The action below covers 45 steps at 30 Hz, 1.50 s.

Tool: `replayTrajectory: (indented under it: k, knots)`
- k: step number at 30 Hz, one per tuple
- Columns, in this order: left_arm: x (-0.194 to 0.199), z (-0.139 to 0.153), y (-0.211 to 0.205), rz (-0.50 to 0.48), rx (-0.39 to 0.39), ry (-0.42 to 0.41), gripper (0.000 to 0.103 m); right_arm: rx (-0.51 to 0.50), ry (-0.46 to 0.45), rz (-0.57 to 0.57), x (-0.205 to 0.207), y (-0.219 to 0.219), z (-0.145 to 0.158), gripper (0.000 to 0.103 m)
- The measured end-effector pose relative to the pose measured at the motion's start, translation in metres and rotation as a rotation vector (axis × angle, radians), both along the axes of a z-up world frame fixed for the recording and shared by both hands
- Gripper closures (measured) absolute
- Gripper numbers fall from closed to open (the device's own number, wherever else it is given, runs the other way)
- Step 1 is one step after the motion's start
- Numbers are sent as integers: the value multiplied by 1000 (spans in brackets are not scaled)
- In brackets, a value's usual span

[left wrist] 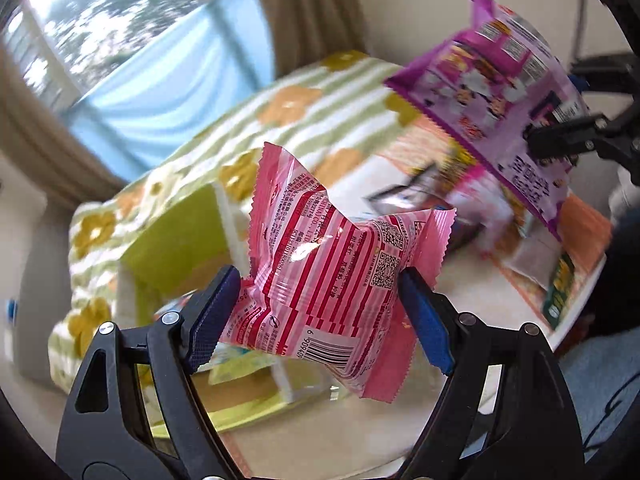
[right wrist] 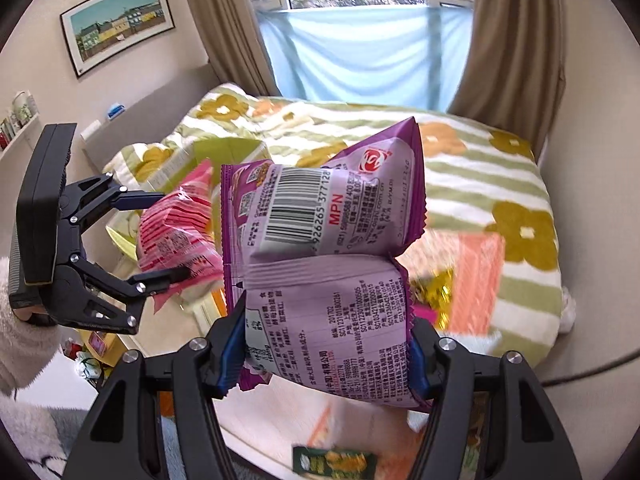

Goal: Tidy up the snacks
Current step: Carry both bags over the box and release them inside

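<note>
My left gripper [left wrist: 320,280] is shut on a pink striped snack bag [left wrist: 324,276], held up in the air; its blue pads press the bag's two sides. The same bag [right wrist: 176,228] shows at the left of the right wrist view, in that left gripper [right wrist: 172,236]. My right gripper [right wrist: 326,340] is shut on a purple snack bag [right wrist: 324,280], also lifted, its top folded over with a barcode showing. In the left wrist view the purple bag [left wrist: 500,96] hangs at the upper right, with the right gripper's finger [left wrist: 560,140] on it.
Below lies a white table [left wrist: 460,300] with several more snack packets [left wrist: 560,288], blurred. A green and white box [left wrist: 180,236] stands at its left. Behind is a bed with a flowered blanket [right wrist: 480,184], a window with curtains [right wrist: 360,40], and a sleeve [right wrist: 24,340] at left.
</note>
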<state>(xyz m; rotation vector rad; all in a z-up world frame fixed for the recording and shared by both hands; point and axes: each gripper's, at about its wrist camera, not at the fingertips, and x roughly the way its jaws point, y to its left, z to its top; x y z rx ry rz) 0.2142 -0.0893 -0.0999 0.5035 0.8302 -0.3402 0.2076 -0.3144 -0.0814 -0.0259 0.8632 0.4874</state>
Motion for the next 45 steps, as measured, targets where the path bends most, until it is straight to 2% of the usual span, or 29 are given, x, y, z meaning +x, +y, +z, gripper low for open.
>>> replayTrajectory:
  k: [6, 10, 15, 22, 30, 34, 37, 39, 40, 45]
  knots:
    - [31, 19, 63, 117, -28, -41, 24, 9, -28, 56, 32, 53, 17, 43]
    - [66, 17, 107, 174, -39, -18, 24, 30, -25, 78, 59, 96, 21, 43]
    - [106, 11, 156, 197, -41, 10, 24, 49, 5, 83, 96, 151, 16, 43]
    - [165, -21, 206, 194, -63, 93, 24, 11, 53, 43, 147, 221, -1, 43]
    - [221, -70, 239, 178, -73, 194, 24, -92, 98, -50, 182, 266, -29, 43]
    - [229, -83, 240, 161, -74, 223, 24, -136, 97, -65, 191, 286, -36, 43]
    - [230, -86, 240, 154, -89, 232, 18, -168, 95, -73, 198, 296, -41, 43]
    - [229, -87, 239, 160, -78, 227, 5, -176, 102, -77, 201, 299, -42, 43]
    - [226, -86, 239, 173, -70, 215, 2, -177, 106, -77, 203, 299, -44, 43]
    - [203, -78, 249, 238, -107, 211, 1, -177, 127, -63, 207, 296, -48, 43]
